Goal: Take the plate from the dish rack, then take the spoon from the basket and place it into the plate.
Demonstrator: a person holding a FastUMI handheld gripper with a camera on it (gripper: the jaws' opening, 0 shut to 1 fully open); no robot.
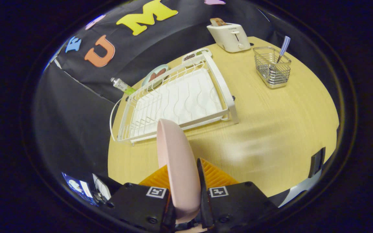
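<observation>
A pale pink plate (177,161) stands on edge between my fingers, and my gripper (182,176) is shut on it, holding it above the wooden table (270,129). Just beyond the plate lies the white wire dish rack (176,100), with nothing in its slots. Far off to the right stands a wire basket (272,67), and a spoon (283,48) with a blue checked handle sticks up out of it.
A white toaster (230,36) with toast in it stands behind the basket. Behind the rack sit a plate with food (155,75), a small tray (195,55) and a small bottle (121,85). The table's left edge runs close beside the rack.
</observation>
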